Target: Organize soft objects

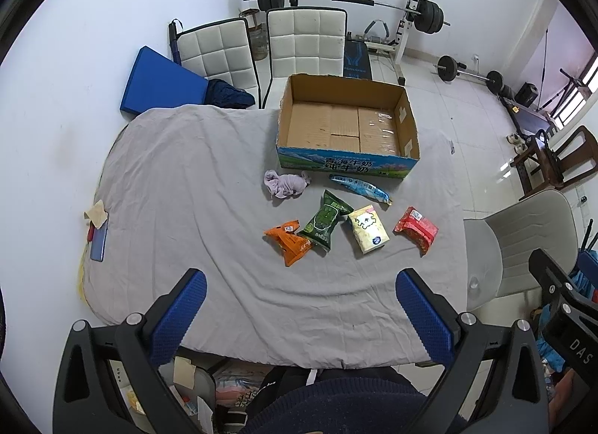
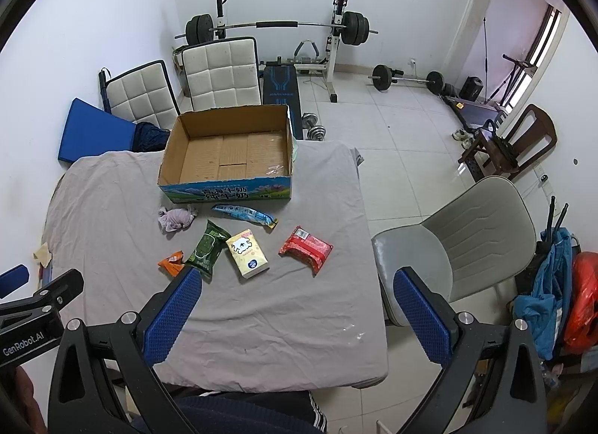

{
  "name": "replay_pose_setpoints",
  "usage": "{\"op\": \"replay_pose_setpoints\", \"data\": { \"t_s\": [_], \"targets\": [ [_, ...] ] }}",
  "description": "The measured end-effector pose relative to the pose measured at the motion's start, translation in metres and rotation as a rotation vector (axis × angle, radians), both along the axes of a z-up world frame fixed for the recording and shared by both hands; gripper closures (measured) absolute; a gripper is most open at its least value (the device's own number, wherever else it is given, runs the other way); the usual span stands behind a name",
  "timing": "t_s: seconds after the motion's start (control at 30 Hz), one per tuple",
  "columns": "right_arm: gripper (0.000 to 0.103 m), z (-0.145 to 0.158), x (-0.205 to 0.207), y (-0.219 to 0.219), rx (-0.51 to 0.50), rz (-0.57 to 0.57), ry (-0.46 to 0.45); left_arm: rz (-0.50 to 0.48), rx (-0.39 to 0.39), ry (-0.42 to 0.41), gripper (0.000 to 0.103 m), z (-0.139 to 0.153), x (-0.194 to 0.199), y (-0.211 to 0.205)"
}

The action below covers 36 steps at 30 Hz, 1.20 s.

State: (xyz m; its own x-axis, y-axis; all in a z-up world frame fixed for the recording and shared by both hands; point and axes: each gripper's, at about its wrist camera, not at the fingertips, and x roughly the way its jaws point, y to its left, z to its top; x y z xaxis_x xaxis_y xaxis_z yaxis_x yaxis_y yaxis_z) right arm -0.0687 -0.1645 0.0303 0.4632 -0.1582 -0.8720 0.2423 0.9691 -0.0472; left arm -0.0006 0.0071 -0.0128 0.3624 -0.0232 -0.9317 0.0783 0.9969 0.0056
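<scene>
An empty cardboard box (image 1: 347,124) (image 2: 228,146) stands at the far side of a table under a grey cloth (image 1: 187,210) (image 2: 261,303). In front of it lie a crumpled lilac cloth (image 1: 286,183) (image 2: 176,218), a blue packet (image 1: 360,187) (image 2: 244,214), a green packet (image 1: 323,221) (image 2: 205,249), an orange packet (image 1: 287,241) (image 2: 171,263), a cream tissue pack (image 1: 368,228) (image 2: 247,253) and a red packet (image 1: 415,229) (image 2: 305,249). My left gripper (image 1: 301,312) and right gripper (image 2: 299,312) are both open and empty, held above the near table edge.
A phone with a paper scrap (image 1: 98,232) lies at the table's left edge. Two white chairs (image 1: 299,42) stand behind the table, a grey chair (image 2: 467,239) to its right. A blue mat (image 1: 160,81) leans on the wall. Weight gear (image 2: 280,27) stands at the back.
</scene>
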Motion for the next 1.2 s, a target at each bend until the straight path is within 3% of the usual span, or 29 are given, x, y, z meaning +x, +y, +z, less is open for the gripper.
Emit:
{"op": "replay_pose_setpoints", "data": {
  "t_s": [1.2],
  "targets": [
    [0.0,0.016,-0.015,0.011,0.002,0.038,-0.05,0.002,0.011,-0.041,0.0,0.017,-0.015,0.002]
  ]
}}
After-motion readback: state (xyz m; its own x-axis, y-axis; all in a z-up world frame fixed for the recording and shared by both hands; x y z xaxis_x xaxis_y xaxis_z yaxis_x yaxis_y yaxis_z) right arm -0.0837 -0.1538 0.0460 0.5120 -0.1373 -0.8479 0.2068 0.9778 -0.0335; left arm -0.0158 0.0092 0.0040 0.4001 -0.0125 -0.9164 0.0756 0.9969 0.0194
